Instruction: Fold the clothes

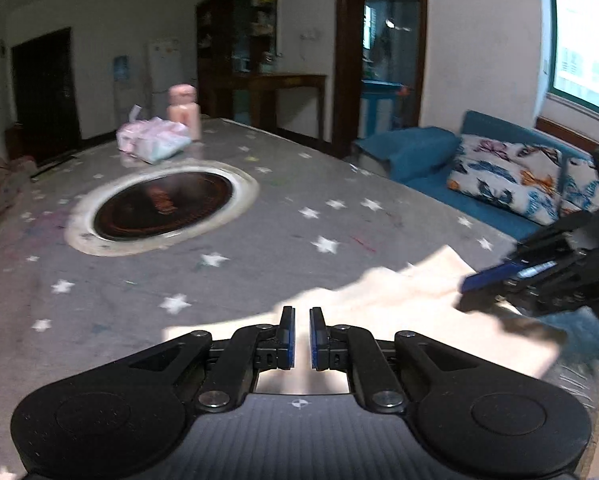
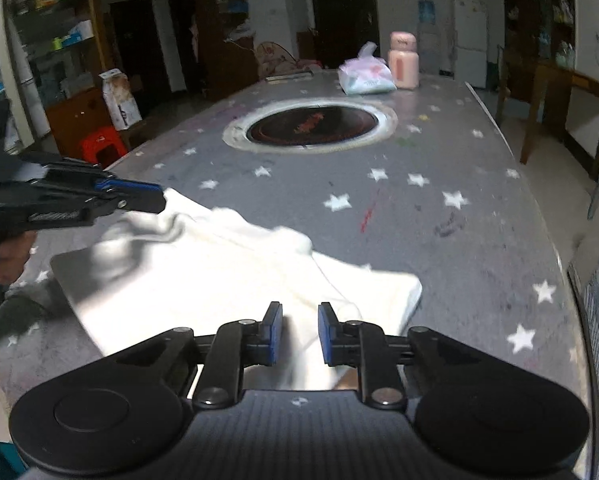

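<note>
We are looking along a grey star-print table with a round dark inset burner at centre; shelves and a red stool are standing left, a blue sofa right. The white garment is lying on the near edge. Left gripper is showing a narrow gap, holding nothing; right gripper is standing apart over the cloth.
</note>
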The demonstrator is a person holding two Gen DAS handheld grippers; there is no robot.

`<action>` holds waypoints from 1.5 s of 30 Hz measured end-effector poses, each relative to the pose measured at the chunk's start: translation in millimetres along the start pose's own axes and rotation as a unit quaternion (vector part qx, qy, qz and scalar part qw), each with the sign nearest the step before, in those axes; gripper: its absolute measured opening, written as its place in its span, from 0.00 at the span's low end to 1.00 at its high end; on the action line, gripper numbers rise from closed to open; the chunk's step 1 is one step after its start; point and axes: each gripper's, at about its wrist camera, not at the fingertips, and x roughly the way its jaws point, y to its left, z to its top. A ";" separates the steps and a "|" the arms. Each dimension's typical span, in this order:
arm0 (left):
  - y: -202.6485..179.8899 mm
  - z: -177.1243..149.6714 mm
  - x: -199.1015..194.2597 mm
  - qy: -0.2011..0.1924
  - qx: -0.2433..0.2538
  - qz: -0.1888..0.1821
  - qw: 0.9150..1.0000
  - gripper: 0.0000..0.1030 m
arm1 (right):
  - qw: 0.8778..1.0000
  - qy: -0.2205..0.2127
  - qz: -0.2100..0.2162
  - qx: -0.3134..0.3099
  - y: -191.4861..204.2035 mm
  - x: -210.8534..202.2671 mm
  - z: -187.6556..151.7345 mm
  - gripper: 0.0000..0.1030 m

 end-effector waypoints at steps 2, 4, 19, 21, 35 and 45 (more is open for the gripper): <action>-3.1 -3.4 12.7 0.019 0.003 0.007 1.000 0.09 | 1.000 -0.001 -0.001 0.005 -1.6 -2.8 -2.6 0.17; -0.6 -6.9 21.9 0.032 -0.004 0.014 0.999 0.09 | 1.000 -0.014 -0.006 0.016 -8.5 -8.3 0.6 0.17; -0.2 -9.7 26.3 0.027 -0.004 0.020 0.999 0.10 | 1.000 -0.005 -0.005 -0.003 -4.1 17.0 12.4 0.15; -0.9 -10.0 23.0 0.024 -0.004 0.020 1.000 0.13 | 1.000 0.001 -0.003 -0.008 -1.5 26.4 14.8 0.15; -15.0 -29.0 -32.6 0.001 -0.006 0.012 1.000 0.23 | 0.998 -0.004 0.031 -0.048 37.8 19.4 40.7 0.15; 11.8 -36.6 -35.5 0.010 -0.060 0.032 0.998 0.23 | 0.998 0.015 0.024 -0.048 39.5 52.3 41.4 0.15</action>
